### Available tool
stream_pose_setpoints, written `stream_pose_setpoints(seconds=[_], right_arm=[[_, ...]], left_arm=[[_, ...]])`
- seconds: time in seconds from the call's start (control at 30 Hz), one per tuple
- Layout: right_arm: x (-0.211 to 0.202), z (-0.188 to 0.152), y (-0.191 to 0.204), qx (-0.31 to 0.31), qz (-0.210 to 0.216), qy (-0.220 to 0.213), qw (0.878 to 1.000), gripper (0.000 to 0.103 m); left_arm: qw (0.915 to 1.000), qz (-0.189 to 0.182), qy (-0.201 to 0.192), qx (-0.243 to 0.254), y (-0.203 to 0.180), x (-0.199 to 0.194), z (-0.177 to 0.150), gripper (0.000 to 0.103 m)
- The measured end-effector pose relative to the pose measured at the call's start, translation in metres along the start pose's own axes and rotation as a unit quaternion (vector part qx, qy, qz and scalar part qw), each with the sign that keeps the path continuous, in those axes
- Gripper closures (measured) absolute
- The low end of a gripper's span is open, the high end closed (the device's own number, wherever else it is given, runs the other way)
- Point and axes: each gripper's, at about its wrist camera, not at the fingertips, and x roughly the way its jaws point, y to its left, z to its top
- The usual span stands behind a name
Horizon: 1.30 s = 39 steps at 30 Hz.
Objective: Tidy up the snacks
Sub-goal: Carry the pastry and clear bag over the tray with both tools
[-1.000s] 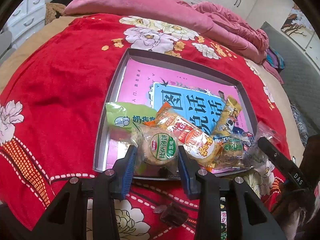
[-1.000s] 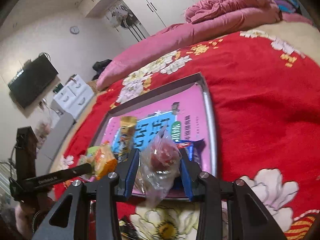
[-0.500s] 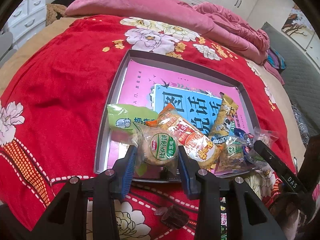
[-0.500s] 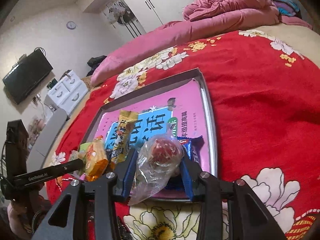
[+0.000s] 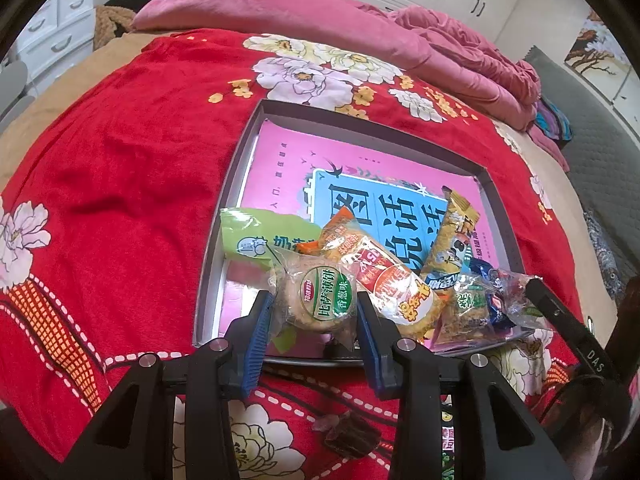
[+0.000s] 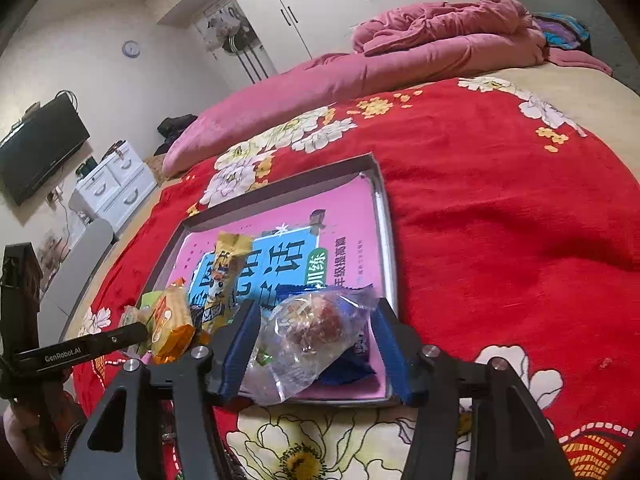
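— Where's the cracker pack [image 5: 318, 302]?
— Clamped between my left gripper's [image 5: 316, 318] 2 fingers, label up, over the tray's [image 5: 224, 216] near edge.
— And the right gripper [image 6: 316, 346]?
— Spread apart around the clear-wrapped snack [image 6: 308, 338], which slants down-left in the tray.

You've got one tray [image 5: 224, 216] with one pink book [image 5: 288, 168] lying flat in it. Snack packets on the tray, as far as you can count: one green bag [image 5: 256, 236], one round cracker pack [image 5: 320, 300], one orange-red pack [image 5: 384, 276], one yellow bar [image 5: 452, 236], one small green-label pack [image 5: 468, 304], one blue wrapper [image 6: 344, 364], one clear bag [image 6: 308, 340]. The pile overlaps, so more may be hidden. Off the tray: one brown wrapped sweet [image 5: 352, 436]. Two grippers: left [image 5: 314, 320], right [image 6: 316, 344].
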Motion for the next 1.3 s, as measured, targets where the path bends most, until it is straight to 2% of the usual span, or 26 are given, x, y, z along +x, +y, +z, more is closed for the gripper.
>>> stream_pose_setpoints(seconds=[0.73,1.0,1.3], right_arm=[[-0.011,0.004,0.002,-0.01,-0.005,-0.015,1.0,0.045],[-0.011,0.004,0.003,-0.011,-0.006,-0.018,1.0,0.045],[-0.014,0.006,0.005,-0.018,-0.012,-0.023,0.999,0.04]], left_arm=[[0.9997,0.022,-0.01,-0.004,0.011,0.001,0.004,0.059],[0.9997,0.018,-0.013,-0.006,0.014,0.004,0.003,0.052],[0.9997,0.015,-0.017,-0.005,0.013,0.001,0.004,0.043]])
